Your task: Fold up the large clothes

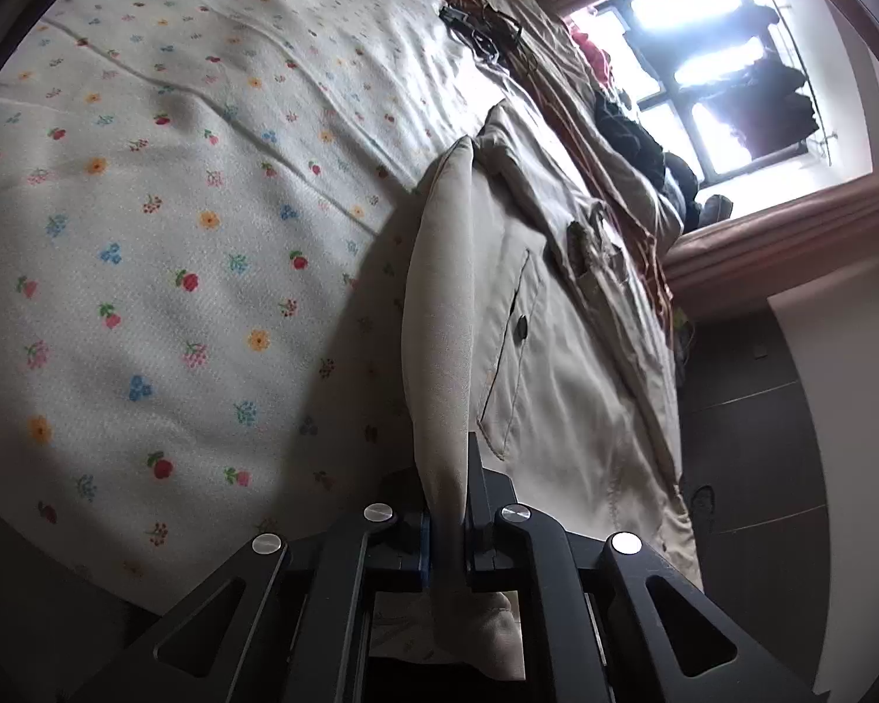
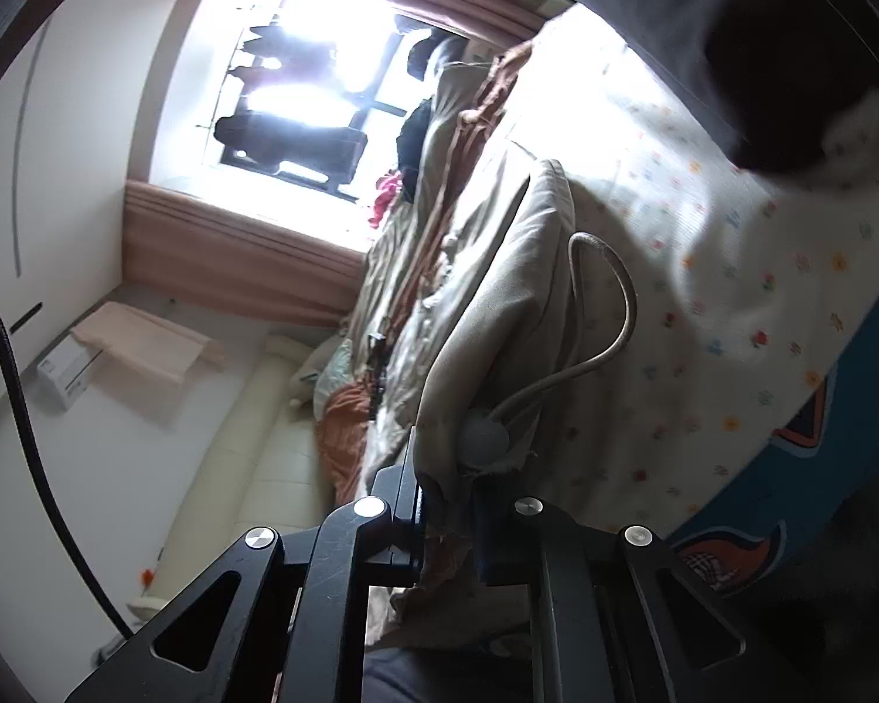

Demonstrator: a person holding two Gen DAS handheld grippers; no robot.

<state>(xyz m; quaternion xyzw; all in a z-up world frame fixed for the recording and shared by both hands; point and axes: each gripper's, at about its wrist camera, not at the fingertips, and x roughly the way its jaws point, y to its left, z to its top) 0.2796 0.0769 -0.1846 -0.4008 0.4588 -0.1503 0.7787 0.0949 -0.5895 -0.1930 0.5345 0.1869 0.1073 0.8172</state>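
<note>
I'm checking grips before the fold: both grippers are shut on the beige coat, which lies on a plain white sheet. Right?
Not quite. The sheet is not plain: it is white with small printed flowers, as the left wrist view shows. The rest holds: the left gripper and right gripper are each shut on the beige coat.

Floral sheet (image 1: 164,246) at left of the left-wrist frame is wide open; rumpled brown bedding (image 1: 562,99) crowds the upper right.

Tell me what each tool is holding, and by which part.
Both hold the large beige cotton jacket. The left tool pinches a folded edge of its fabric; the right tool clamps its bunched hem beside the grey drawstring toggle.
</note>
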